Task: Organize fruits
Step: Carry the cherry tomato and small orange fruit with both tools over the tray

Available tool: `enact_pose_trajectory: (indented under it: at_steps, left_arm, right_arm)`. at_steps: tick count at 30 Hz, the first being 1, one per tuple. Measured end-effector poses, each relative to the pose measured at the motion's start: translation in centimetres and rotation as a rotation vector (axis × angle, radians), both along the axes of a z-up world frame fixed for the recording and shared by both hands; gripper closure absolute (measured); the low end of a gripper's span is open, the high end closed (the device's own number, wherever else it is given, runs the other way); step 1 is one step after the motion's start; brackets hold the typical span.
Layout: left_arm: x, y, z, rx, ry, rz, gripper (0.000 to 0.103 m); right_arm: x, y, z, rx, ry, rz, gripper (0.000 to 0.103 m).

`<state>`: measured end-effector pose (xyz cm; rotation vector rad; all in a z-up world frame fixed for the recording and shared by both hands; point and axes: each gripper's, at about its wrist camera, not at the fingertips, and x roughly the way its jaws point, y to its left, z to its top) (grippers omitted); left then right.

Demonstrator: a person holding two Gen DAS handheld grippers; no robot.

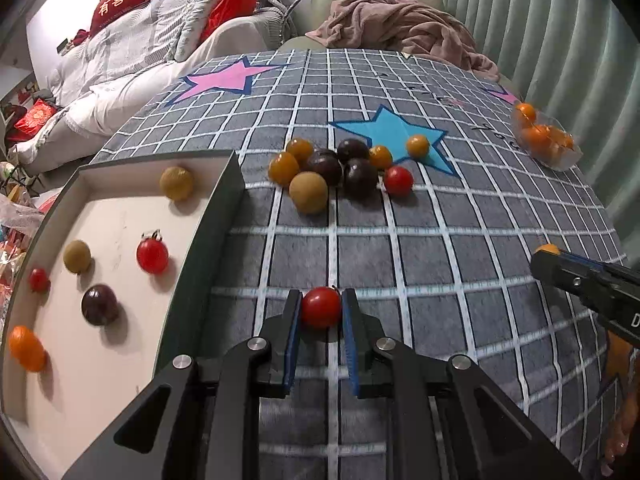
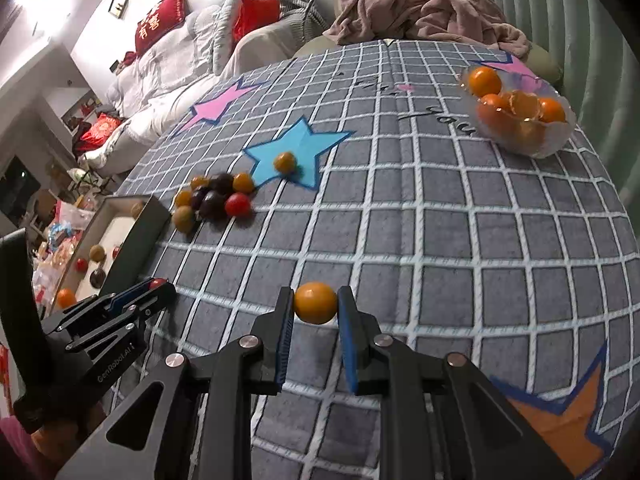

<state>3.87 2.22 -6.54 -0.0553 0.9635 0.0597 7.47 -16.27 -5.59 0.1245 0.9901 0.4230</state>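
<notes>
My left gripper (image 1: 321,307) is shut on a red cherry tomato (image 1: 321,307) above the checked cloth, just right of the dark-rimmed tray (image 1: 218,216). The tray holds several small fruits, among them a red one (image 1: 152,255) and a dark one (image 1: 99,304). My right gripper (image 2: 315,303) is shut on an orange kumquat (image 2: 315,303) above the cloth. A pile of loose fruits (image 1: 332,168) lies by the blue star; it also shows in the right wrist view (image 2: 216,198). The left gripper shows in the right wrist view (image 2: 158,284).
A clear glass bowl (image 2: 524,142) of orange fruits stands at the far right, also in the left wrist view (image 1: 560,160). A pink blanket (image 1: 400,28) lies beyond the table's far edge. A white sofa with red cushions is on the left.
</notes>
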Motion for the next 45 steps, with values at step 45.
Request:
enact_pose_trajectory:
  at_steps: [45]
  left_arm:
    - [-7.0,7.8,7.3,-0.064,-0.056,0.079,0.082]
  right_arm:
    - [-5.8,14.2,7.9,-0.109,-0.086,0.219,0.079]
